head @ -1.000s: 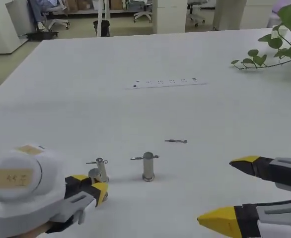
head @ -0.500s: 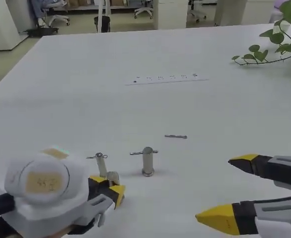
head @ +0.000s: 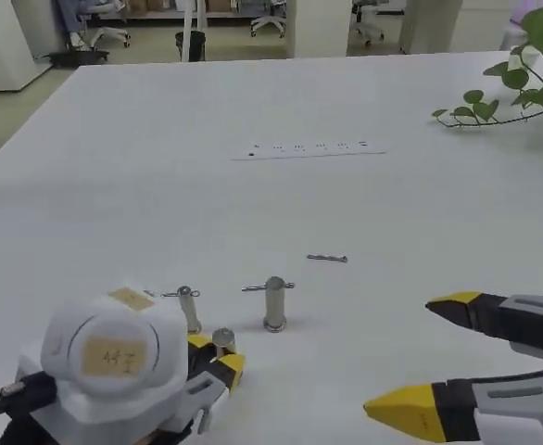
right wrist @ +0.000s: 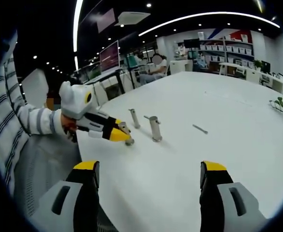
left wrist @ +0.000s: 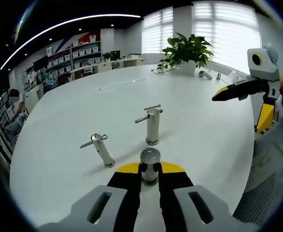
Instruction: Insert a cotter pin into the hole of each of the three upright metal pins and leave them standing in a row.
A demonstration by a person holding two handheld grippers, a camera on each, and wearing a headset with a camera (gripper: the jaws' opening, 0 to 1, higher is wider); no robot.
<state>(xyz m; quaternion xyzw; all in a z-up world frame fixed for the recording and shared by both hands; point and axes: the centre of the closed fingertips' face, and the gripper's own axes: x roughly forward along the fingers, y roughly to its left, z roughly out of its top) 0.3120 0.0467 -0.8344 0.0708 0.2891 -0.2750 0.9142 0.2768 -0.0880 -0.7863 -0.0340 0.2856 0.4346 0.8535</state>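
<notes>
**Head view.** The left claw (head: 218,357) sits low toward the near left of the bench (head: 160,185). Its jaws are closed around the gripped pin (head: 223,337), which stands upright. Just beyond stands the left pin (head: 189,311), and to its right the middle pin (head: 274,306). Both carry fitted cotter pins (head: 264,287) through their heads. A loose cotter pin (head: 327,259) lies flat farther in, apart from the middle pin. The right claw (head: 403,355) reaches in from the right side with its jaws spread wide, holding nothing. A power strip (head: 309,148) lies toward the far edge and a plant (head: 522,56) hangs over the far right corner. Broad bare bench lies between them and the pins.

**Left gripper view.** The left claw (left wrist: 150,170) pinches the gripped pin (left wrist: 150,164) below its cap. The left pin (left wrist: 103,151) and middle pin (left wrist: 152,125) stand just ahead. The right claw (left wrist: 243,89) hovers near the bench's edge.

**Right gripper view.** The right claw (right wrist: 149,166) hangs well open over bare bench. Beyond it the left claw (right wrist: 115,135) holds the gripped pin (right wrist: 127,135) beside the left pin (right wrist: 133,118) and middle pin (right wrist: 155,128). The loose cotter pin (right wrist: 199,129) lies well apart. A striped sleeve (right wrist: 16,121) leads back from the left claw.
</notes>
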